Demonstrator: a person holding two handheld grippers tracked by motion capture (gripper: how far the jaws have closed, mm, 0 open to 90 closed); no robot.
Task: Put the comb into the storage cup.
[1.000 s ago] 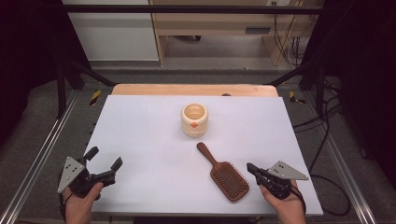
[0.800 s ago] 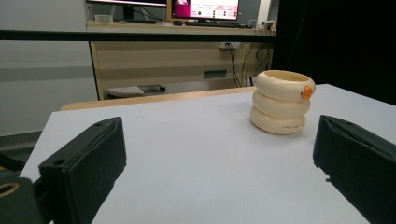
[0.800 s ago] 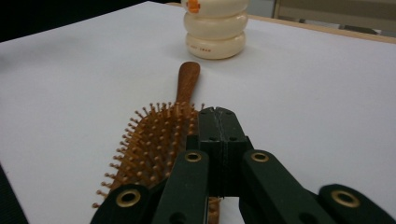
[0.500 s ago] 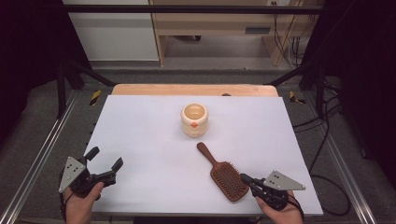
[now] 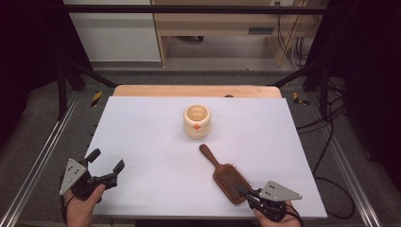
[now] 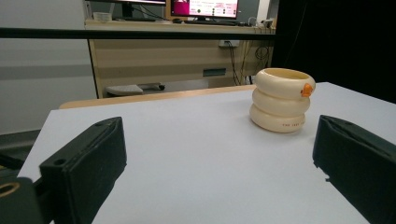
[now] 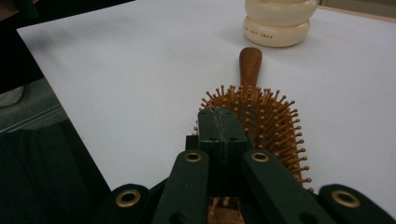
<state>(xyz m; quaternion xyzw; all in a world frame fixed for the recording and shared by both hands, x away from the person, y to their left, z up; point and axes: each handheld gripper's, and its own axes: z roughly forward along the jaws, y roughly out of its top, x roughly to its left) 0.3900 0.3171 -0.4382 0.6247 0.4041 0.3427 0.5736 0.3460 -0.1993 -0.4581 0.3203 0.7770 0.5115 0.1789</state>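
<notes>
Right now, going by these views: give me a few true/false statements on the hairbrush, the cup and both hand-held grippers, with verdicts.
1. The hairbrush lies bristles up on the table. True.
2. The cup lies on its side. False: it stands upright.
3. The left hand-held gripper is open and holds nothing. True.
4. The right hand-held gripper has its jaws wide apart. False: they are shut, over the brush's bristle end.
5. The brush handle points away from the cup. False: it points toward it.
</notes>
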